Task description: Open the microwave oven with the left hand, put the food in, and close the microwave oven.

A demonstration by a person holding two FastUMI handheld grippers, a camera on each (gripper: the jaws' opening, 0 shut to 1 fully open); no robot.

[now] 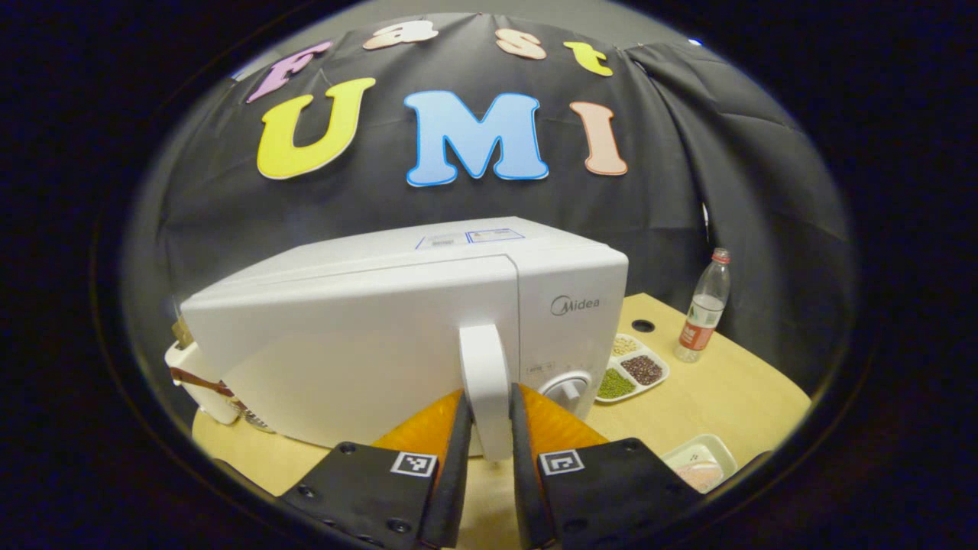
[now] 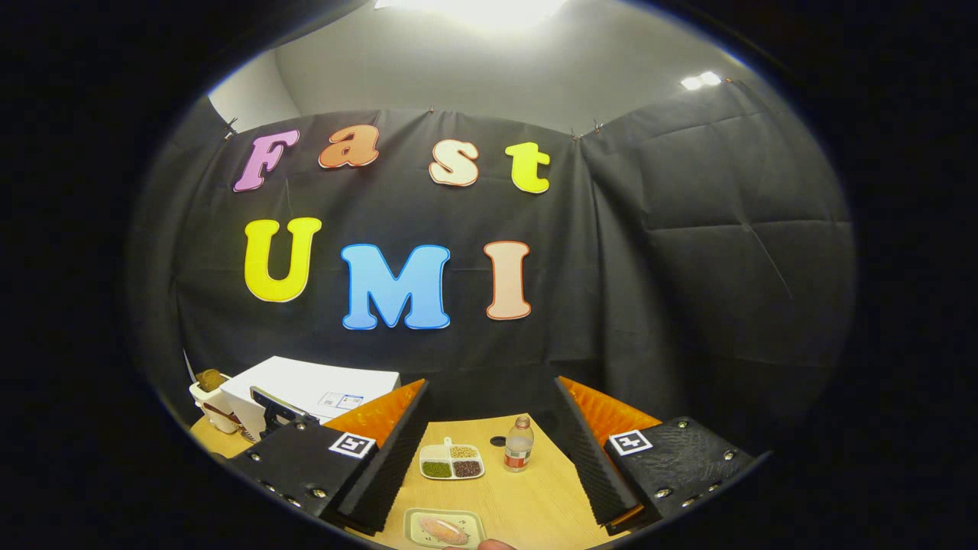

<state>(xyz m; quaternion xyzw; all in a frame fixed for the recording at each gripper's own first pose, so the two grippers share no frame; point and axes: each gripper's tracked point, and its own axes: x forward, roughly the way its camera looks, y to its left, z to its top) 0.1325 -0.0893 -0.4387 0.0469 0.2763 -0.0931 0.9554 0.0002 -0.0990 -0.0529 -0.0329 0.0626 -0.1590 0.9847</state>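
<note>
Left gripper (image 1: 489, 428): jaws narrow, clamped on door handle (image 1: 484, 382) of microwave oven (image 1: 397, 336); door swung partly out.
Right gripper (image 2: 489, 443): jaws wide, holding nothing.
Food tray (image 2: 443, 528): near table (image 2: 527, 496) edge, not yet loaded; closing also remains.

Wooden table (image 2: 535, 504) bears microwave (image 1: 367, 344), bottle (image 1: 704, 307), divided dish (image 1: 634, 368), food tray (image 2: 445, 528)
</note>
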